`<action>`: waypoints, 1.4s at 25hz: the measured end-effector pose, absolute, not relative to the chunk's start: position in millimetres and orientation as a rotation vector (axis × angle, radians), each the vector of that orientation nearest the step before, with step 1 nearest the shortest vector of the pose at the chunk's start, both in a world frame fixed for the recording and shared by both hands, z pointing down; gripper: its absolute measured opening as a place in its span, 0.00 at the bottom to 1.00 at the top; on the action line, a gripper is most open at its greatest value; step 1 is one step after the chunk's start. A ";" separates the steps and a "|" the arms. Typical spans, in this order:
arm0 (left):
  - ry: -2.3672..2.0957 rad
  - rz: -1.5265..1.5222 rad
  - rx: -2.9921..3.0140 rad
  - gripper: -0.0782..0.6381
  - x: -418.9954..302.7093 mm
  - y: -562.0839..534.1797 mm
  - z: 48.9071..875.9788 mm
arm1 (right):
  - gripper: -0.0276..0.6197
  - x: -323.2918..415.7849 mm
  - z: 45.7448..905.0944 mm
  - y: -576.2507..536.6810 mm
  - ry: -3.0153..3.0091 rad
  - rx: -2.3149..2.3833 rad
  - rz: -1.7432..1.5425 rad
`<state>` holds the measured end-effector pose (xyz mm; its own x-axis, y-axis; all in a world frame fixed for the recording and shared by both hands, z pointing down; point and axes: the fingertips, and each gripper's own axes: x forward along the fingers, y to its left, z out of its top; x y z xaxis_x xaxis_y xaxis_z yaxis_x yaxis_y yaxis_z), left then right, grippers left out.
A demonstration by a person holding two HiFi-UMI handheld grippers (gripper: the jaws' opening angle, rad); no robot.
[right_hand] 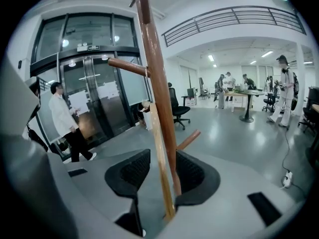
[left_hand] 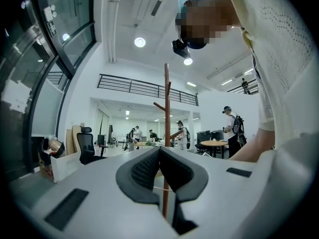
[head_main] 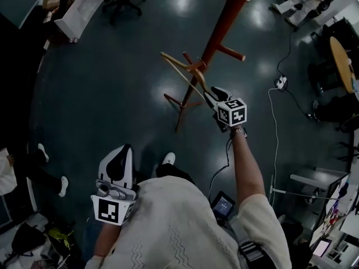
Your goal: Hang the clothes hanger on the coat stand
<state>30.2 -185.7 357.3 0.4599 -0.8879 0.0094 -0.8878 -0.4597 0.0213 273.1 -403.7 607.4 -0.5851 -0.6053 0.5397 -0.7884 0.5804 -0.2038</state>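
The hanger [head_main: 176, 61] sits up against the stand [head_main: 227, 15], level with its lower pegs; how its hook catches is too small to tell. One pale wooden arm [right_hand: 160, 168] runs between the jaws of the right gripper [right_hand: 163, 154], which stand wide apart and do not clamp it. The left gripper [left_hand: 159, 151] is held low by the person's body, its jaws together on nothing and pointing level at the stand.

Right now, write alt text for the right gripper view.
Open tongs straddle the pale wooden hanger without pinching it. Just behind rises the reddish coat stand pole with its pegs. Glass doors show beyond at left.
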 end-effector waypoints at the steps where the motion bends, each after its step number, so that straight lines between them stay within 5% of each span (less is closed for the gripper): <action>1: -1.611 -0.005 2.670 0.13 32.2 -184.9 357.7 | 0.27 277.5 604.2 -401.1 -2.403 1.142 0.592; 15: -1.401 -0.029 2.731 0.13 61.5 -178.6 363.2 | 0.27 266.9 469.8 -310.5 -2.630 1.383 0.430; 20: -1.307 -0.047 2.779 0.13 69.8 -176.1 363.4 | 0.08 243.3 432.7 -258.3 -2.698 1.518 0.551; 35: -1.044 -0.067 2.845 0.13 36.4 -174.4 358.2 | 0.07 115.7 377.0 -161.4 -2.700 1.575 0.505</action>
